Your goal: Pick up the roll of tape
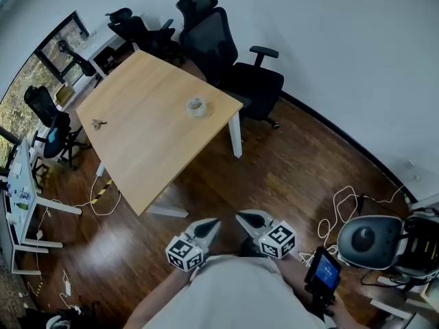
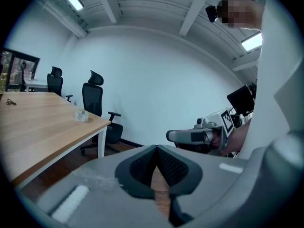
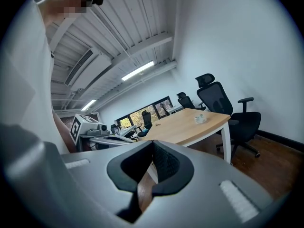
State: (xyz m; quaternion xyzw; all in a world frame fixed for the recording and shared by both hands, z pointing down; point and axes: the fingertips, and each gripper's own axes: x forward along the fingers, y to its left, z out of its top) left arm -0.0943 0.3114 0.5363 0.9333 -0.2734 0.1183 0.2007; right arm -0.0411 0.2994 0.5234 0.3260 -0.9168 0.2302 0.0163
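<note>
The roll of tape [image 1: 196, 106] lies on the wooden table [image 1: 147, 149], well apart from the left gripper [image 1: 214, 223] and right gripper [image 1: 241, 217], both closed on nothing.

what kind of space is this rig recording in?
Likely an office or meeting room: a large wooden table, black swivel chairs beside it, and ceiling strip lights overhead.

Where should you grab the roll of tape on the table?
Probably its ring wall, coming from above: the roll of tape seems to lie flat on the table with its hole up, so one jaw can drop inside and one outside.
</note>
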